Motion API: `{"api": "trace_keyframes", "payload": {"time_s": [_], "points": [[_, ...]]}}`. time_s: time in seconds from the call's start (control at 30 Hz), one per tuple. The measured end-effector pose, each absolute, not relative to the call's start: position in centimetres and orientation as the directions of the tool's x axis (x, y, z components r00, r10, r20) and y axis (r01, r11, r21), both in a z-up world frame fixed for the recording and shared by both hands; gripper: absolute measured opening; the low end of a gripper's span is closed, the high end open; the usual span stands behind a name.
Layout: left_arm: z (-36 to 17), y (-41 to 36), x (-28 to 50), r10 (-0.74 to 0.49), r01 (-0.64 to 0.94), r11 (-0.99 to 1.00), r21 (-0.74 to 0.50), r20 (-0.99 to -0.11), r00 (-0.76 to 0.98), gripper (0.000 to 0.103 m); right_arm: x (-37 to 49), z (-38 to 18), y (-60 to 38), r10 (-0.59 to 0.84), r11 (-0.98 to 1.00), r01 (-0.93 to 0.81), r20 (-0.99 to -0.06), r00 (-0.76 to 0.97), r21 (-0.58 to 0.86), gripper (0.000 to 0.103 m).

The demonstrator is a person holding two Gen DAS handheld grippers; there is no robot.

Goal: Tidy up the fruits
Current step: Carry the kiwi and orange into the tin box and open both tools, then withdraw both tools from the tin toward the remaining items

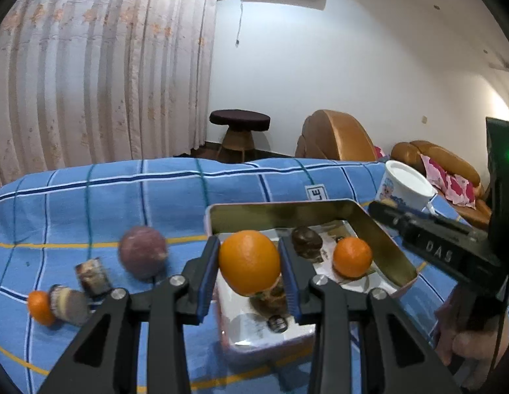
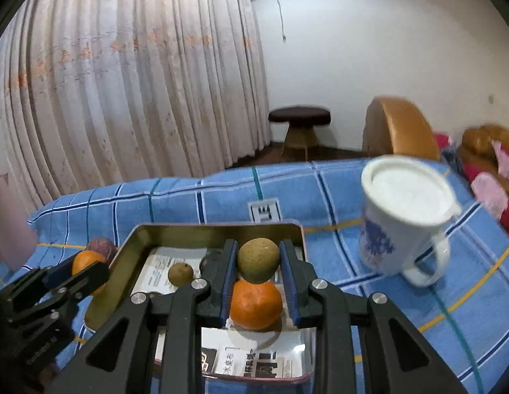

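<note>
My left gripper (image 1: 249,262) is shut on a large orange (image 1: 249,262) and holds it above the near left part of a metal tin tray (image 1: 390,246). In the tray lie a small orange (image 1: 352,261) and a dark brown fruit (image 1: 306,239). My right gripper (image 2: 258,262) is shut on a green-brown fruit (image 2: 258,260) above the tray (image 2: 123,256), over the small orange (image 2: 256,303); a small green-brown fruit (image 2: 180,273) lies beside it. A purple fruit (image 1: 142,251) and another small orange (image 1: 39,307) lie on the blue checked cloth (image 1: 90,203) left of the tray.
A white lidded mug (image 2: 405,216) stands right of the tray. Two small cakes (image 1: 69,305) and a dark wrapped item (image 1: 93,275) lie on the cloth at left. A stool (image 1: 239,131) and brown sofa (image 1: 336,138) stand behind the table. A curtain hangs at left.
</note>
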State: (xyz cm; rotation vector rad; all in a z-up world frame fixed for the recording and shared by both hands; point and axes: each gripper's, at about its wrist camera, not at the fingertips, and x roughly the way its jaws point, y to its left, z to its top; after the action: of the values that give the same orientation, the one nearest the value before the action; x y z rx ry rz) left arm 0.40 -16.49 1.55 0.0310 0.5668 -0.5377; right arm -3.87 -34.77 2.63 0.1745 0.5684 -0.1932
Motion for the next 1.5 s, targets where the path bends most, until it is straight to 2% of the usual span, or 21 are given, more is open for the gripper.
{"api": "trace_keyframes", "payload": {"time_s": [0.13,0.5,0.53,0.63,0.8,0.83,0.93,0.97,1.1,1.23,1.5], "points": [[1.0,-17.6,0.8,-0.444,0.48,0.873,-0.089,-0.553,0.705,0.038,-3.0,1.4,-34.0,-0.086,0.975,0.19,-0.6,0.795,0.112,0.028],[0.6,-18.1,0.9,-0.382,0.446,0.894,-0.041,-0.59,0.712,0.04,-2.1,0.0,-32.6,-0.055,0.985,0.147,-0.633,0.772,0.094,0.028],[0.6,-18.1,0.9,-0.38,0.445,0.895,-0.038,-0.588,0.714,0.043,-2.1,0.0,-32.6,-0.05,0.985,0.144,-0.633,0.773,0.097,0.028],[0.7,-18.0,0.7,-0.365,0.431,0.902,-0.025,-0.578,0.73,0.064,-2.0,0.0,-32.7,-0.027,0.983,0.135,-0.634,0.773,0.123,0.035],[1.1,-17.4,0.6,-0.362,0.411,0.911,-0.042,-0.561,0.744,0.078,-2.5,0.6,-33.6,0.001,0.97,0.147,-0.604,0.797,0.194,0.04],[1.2,-17.3,0.6,-0.362,0.408,0.912,-0.046,-0.558,0.746,0.082,-2.7,0.9,-33.6,0.002,0.968,0.147,-0.596,0.803,0.202,0.044],[1.7,-17.0,0.1,-0.357,0.393,0.918,-0.05,-0.531,0.768,0.1,-3.5,1.7,-33.8,-0.018,0.964,0.158,-0.543,0.84,0.213,0.072],[2.1,-16.7,-0.1,-0.345,0.375,0.926,-0.048,-0.511,0.787,0.102,-3.7,1.9,-33.8,-0.027,0.963,0.163,-0.527,0.849,0.213,0.074],[2.7,-16.0,-0.4,-0.315,0.344,0.938,-0.032,-0.487,0.814,0.103,-4.6,2.6,-33.8,-0.085,0.961,0.195,-0.463,0.882,0.196,0.074],[2.4,-14.5,-0.1,-0.286,0.306,0.951,-0.042,-0.496,0.82,0.103,-4.7,2.5,-34.2,-0.133,0.951,0.242,-0.451,0.882,0.194,0.074],[1.7,-11.0,0.5,-0.163,0.189,0.982,0.004,-0.493,0.855,0.103,-5.8,2.7,-32.9,-0.223,0.95,0.284,-0.354,0.908,0.129,0.074]]}}
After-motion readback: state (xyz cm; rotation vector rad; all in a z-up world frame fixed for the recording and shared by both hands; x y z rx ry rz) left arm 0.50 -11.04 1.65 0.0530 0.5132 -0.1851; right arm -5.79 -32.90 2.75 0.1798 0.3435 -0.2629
